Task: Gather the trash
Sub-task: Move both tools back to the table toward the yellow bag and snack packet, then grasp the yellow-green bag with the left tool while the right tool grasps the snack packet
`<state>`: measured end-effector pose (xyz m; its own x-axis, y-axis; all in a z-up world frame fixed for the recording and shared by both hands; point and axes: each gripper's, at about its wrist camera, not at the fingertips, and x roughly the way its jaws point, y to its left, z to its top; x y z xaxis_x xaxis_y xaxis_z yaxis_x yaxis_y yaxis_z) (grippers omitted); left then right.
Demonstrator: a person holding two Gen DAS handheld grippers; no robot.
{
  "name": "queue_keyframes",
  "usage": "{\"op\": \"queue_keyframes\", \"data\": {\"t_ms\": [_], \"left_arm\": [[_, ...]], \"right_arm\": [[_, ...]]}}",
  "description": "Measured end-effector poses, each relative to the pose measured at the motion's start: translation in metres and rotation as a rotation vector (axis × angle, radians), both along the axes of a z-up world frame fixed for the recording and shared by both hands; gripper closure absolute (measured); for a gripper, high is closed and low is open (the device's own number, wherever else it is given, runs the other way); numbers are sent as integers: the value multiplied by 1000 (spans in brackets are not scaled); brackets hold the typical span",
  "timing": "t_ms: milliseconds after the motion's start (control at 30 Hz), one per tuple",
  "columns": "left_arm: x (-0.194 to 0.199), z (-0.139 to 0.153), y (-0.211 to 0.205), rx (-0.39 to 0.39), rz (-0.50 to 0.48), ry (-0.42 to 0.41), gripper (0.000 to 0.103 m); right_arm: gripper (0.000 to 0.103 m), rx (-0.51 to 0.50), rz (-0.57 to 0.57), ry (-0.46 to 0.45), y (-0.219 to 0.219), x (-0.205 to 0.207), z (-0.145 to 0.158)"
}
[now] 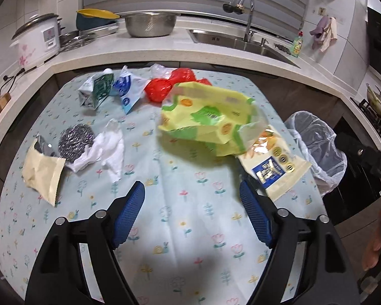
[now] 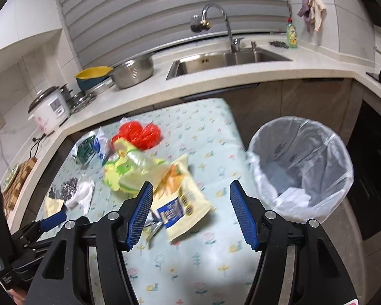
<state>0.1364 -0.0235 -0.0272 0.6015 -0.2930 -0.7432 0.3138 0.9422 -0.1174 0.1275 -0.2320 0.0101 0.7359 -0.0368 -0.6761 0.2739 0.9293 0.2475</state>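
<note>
Both grippers hung above the flowered tablecloth (image 1: pixel 190 228) with their jaws spread wide and nothing between them: the left gripper (image 1: pixel 193 216) over bare cloth, the right gripper (image 2: pixel 191 213) just short of the nearest litter. Directly ahead of the right gripper, close to its left finger, lay a cream snack bag (image 2: pixel 183 203), flat, thin and surely very light; it would likely crinkle and slide on the cloth, so pinching a raised edge or corner looked the safer hold. Just beyond it, partly overlapping, sat a crumpled yellow-green wrapper (image 2: pixel 124 172), soft and puffed up, easy to squeeze anywhere. Farther off to the left were a white tissue (image 1: pixel 106 150), a steel scourer (image 1: pixel 76 139) and a red bag (image 2: pixel 137 132). The lined bin (image 2: pixel 302 167) stood off the right gripper's right side, beside the table.
</note>
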Motion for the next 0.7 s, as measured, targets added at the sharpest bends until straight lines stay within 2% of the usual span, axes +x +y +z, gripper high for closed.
{"op": "queue_keyframes", "data": {"t_ms": [167,367,700], "left_arm": [[3,-9,14,9,8,16,23],[13,-11,16,-14,24,30,18],[36,-11,-6,-61,3,49,11]], "right_arm": [[42,38,-2,45,16,7,-29],[42,81,-41,78,13,13,-53],[42,143,-73,85,-5,29,-74]]}}
